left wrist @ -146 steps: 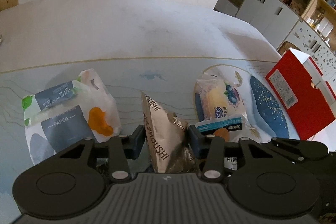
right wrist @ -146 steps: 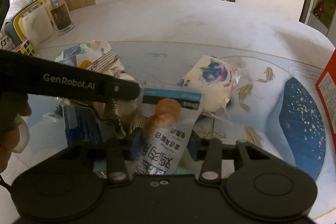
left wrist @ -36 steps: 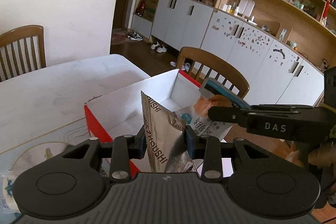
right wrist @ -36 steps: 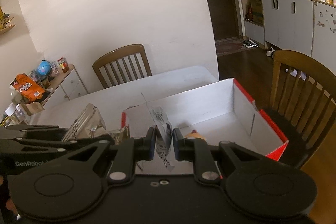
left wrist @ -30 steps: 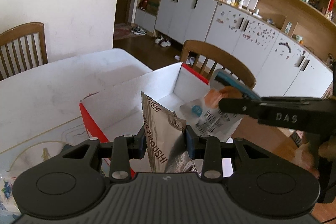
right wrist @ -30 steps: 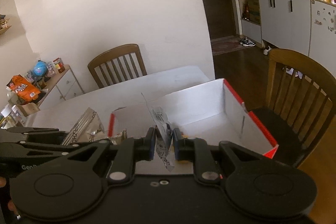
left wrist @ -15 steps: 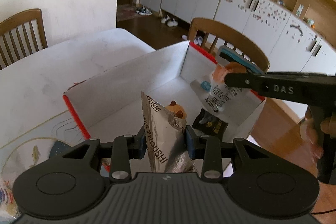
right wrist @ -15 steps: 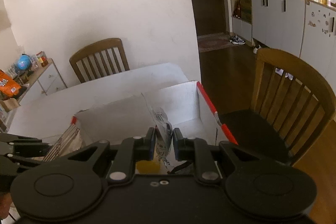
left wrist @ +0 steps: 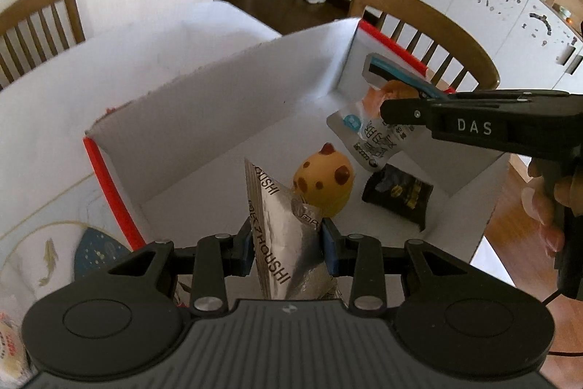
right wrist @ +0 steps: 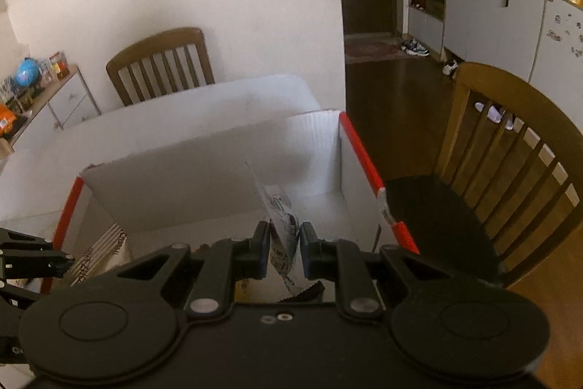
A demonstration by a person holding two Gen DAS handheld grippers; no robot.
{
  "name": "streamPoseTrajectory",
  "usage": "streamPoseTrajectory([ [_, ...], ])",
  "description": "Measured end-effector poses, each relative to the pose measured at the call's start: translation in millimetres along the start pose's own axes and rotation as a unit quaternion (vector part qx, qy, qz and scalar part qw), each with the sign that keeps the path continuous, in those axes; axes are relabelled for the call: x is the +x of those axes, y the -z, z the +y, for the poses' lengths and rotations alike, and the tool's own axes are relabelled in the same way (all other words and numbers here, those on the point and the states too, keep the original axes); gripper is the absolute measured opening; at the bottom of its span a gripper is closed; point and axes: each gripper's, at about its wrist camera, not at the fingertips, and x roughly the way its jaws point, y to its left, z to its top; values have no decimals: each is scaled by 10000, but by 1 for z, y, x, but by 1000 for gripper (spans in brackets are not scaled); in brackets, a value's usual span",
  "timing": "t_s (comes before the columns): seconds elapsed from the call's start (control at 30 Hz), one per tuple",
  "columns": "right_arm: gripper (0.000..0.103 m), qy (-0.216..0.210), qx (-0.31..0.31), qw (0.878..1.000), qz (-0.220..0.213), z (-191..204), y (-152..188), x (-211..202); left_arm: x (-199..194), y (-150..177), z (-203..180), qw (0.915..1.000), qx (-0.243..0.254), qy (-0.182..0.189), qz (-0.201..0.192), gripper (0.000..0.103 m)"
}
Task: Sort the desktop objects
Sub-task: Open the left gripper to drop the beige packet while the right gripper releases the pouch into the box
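Crinkled silver foil snack pouch (left wrist: 288,243) sits pinched in the left tongs (left wrist: 286,245), now lowered over the red-edged white cardboard box (left wrist: 226,104); the glossy white sachet (left wrist: 371,137), pinched by the right tongs (right wrist: 284,248), has followed, beside a rounded yellow spotted toy (left wrist: 324,183) and black packet (left wrist: 397,195), so release looks near.

Silver packet (left wrist: 288,239) — over box (left wrist: 218,119)

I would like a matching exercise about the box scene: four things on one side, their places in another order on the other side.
Things:
1. silver packet
2. white pouch
3. yellow spotted toy
4. black packet

Places:
A. lying on the floor of the box
B. gripped in the left tongs
C. standing on the box floor
D. gripped in the right tongs

Pairs: 1-B, 2-D, 3-C, 4-A
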Motion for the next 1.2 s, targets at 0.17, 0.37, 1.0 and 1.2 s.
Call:
streamPoseTrajectory([
  [0.17,17,-205,176,9995,183,-2,-2,12,6,-3,-2,9999,-54,104,112,35],
  [0.37,17,-479,436,9971,410,-6,-2,23,17,-3,-8,9994,-1,189,283,35],
  [1.0,34,-64,-47,9986,532,-10,-2,25,32,-3,-18,9971,309,154,674,70],
  [1.2,50,16,-117,9986,519,-11,2,15,22,-5,-19,9983,291,118,499,75],
])
